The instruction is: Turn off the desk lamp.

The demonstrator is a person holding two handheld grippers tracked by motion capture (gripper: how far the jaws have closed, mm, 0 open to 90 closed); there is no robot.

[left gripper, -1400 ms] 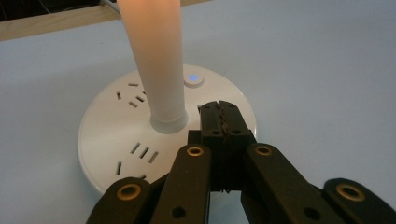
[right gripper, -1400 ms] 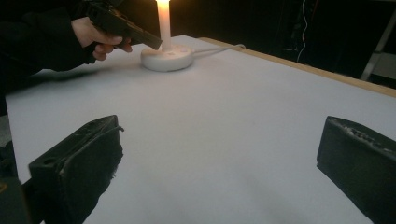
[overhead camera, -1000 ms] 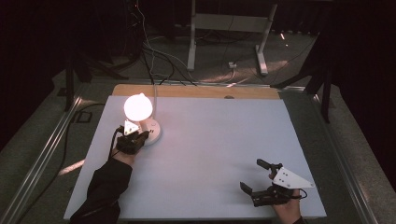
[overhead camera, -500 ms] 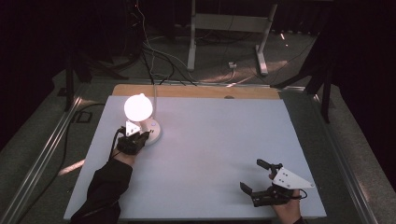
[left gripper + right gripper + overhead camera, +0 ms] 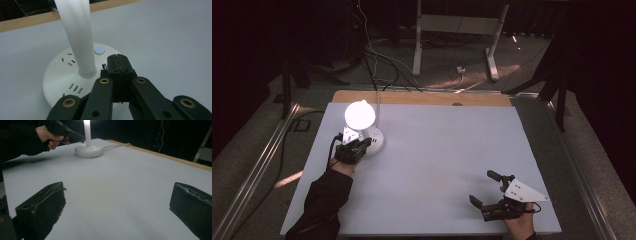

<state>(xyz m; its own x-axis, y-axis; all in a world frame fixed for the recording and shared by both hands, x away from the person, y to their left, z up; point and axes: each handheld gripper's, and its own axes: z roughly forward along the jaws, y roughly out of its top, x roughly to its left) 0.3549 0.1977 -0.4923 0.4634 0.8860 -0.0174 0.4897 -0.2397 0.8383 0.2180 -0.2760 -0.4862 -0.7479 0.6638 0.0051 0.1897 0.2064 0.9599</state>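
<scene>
A white desk lamp stands lit at the table's left, with its glowing head (image 5: 360,115) above a round base (image 5: 377,143). In the left gripper view the white stem (image 5: 79,37) rises from the base (image 5: 60,77), and a small button (image 5: 99,50) on it glows blue. My left gripper (image 5: 119,61) is shut with nothing between its jaws. Its tips sit over the base just to the right of the stem and just short of the button; whether they touch is unclear. My right gripper (image 5: 482,187) rests open near the table's front right, holding nothing.
The white tabletop (image 5: 447,150) has a wooden strip (image 5: 422,98) along its far edge, and the lamp's cord (image 5: 117,145) runs off over it. Cables and a metal stand (image 5: 452,30) lie on the dark floor beyond. The left gripper (image 5: 75,136) is beside the lamp base (image 5: 88,150).
</scene>
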